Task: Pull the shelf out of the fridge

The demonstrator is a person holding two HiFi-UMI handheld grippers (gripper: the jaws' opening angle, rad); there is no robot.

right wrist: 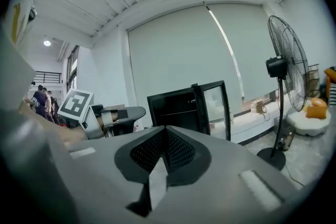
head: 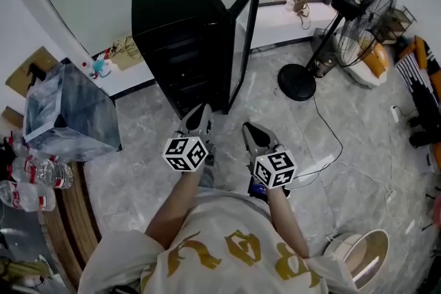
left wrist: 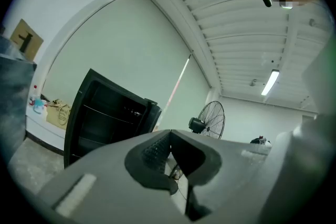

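A small black fridge (head: 180, 38) stands on the floor ahead of me, its glass door (head: 242, 38) swung open to the right. Dark shelves (head: 182, 69) show inside; in the left gripper view the fridge (left wrist: 107, 118) shows wire shelves (left wrist: 102, 113). My left gripper (head: 202, 112) is held in the air just short of the fridge front, jaws shut with nothing between them. Beside it my right gripper (head: 249, 130) is also shut and empty. In the right gripper view the fridge (right wrist: 181, 107) lies straight ahead, with the left gripper at its left.
A grey crate (head: 65, 113) sits on the floor at left beside water bottles (head: 34, 179). A black standing fan (head: 351, 17) with a round base and a trailing cable (head: 331, 141) is at right. A white round bin (head: 362, 255) is at lower right.
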